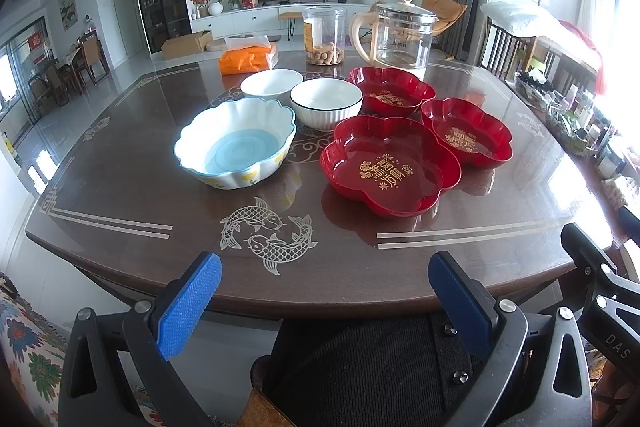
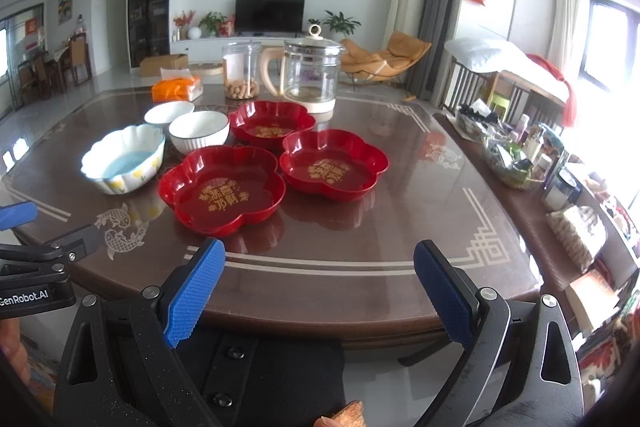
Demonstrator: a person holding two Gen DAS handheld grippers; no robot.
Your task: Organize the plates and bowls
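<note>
We look across a dark, glossy wooden table point(image 1: 120, 167) inlaid with a pale pair of fish point(image 1: 266, 237) near its front edge. Our left gripper point(image 1: 326, 301) and right gripper point(image 2: 320, 291) both hover short of that edge, blue-padded jaws spread wide, holding nothing. On the table sit six dishes, none stacked. To the left is a scalloped white bowl point(image 1: 236, 143) with a blue inside; behind it are a plain white bowl point(image 1: 272, 86) and a ribbed white bowl point(image 1: 326, 103) with a dark rim, just beside each other. To the right are three red flower-shaped plates with gold lettering — the nearest plate point(image 1: 390, 167), one to its right point(image 1: 466, 133), and one behind point(image 1: 392, 91). Farther back stand an orange tissue pack point(image 1: 248, 58), a clear jar point(image 1: 324, 37) and a glass kettle point(image 1: 402, 37).
</note>
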